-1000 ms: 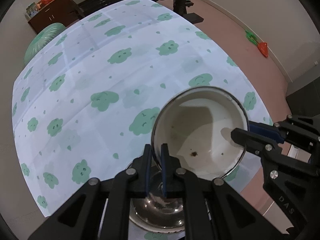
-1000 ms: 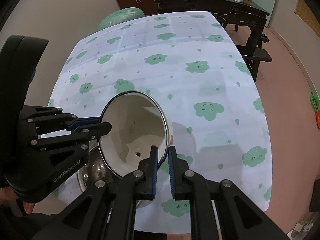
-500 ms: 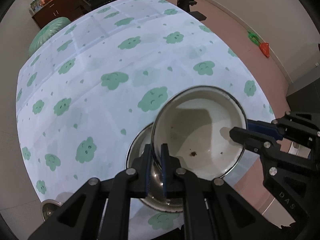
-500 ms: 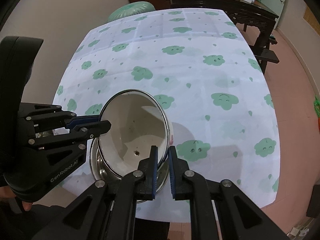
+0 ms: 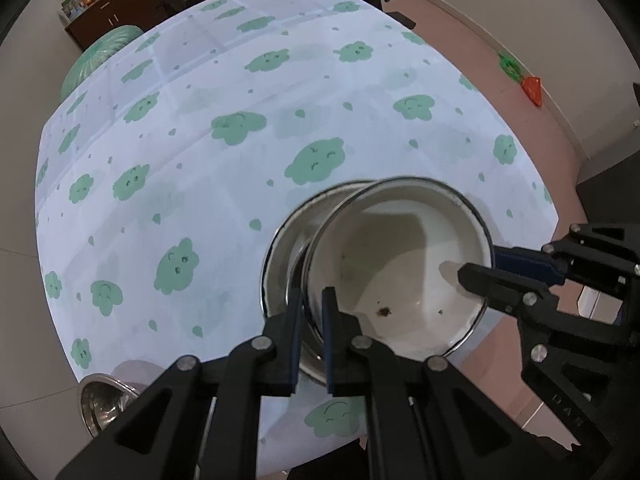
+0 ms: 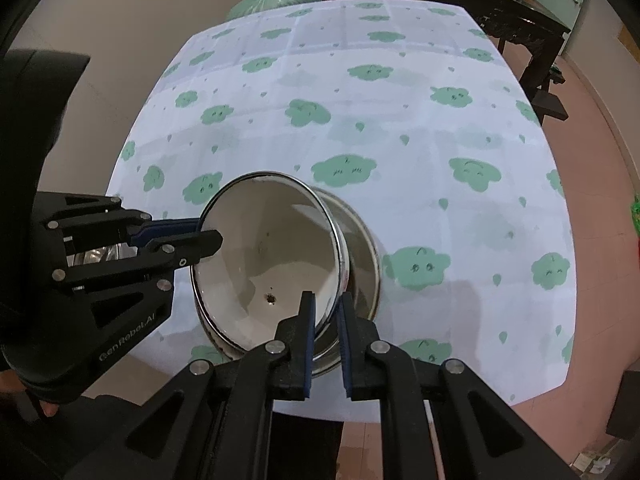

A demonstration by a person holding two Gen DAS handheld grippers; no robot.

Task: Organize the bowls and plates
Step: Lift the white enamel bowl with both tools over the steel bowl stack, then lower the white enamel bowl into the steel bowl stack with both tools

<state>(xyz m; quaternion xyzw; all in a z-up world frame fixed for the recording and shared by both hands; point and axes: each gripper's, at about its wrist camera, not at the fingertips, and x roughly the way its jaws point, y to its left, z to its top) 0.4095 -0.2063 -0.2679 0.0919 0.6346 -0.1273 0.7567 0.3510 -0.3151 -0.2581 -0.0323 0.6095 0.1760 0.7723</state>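
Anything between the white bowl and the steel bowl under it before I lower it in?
Nothing visible. The white bowl, pinched at opposite rims by the left gripper and right gripper, hangs tilted over the steel bowl, whose visible inside looks empty.

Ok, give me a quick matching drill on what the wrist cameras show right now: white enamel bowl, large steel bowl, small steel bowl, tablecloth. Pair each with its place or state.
Things:
1. white enamel bowl
2. large steel bowl
3. small steel bowl
4. tablecloth

Places or states:
A. resting on the cloth directly under the held bowl
B. at the table's near corner, apart from the others
C. pale with green cloud faces, covering the table
D. tilted, rim pinched by the left gripper and the right gripper

Pairs: 1-D, 2-A, 3-B, 4-C
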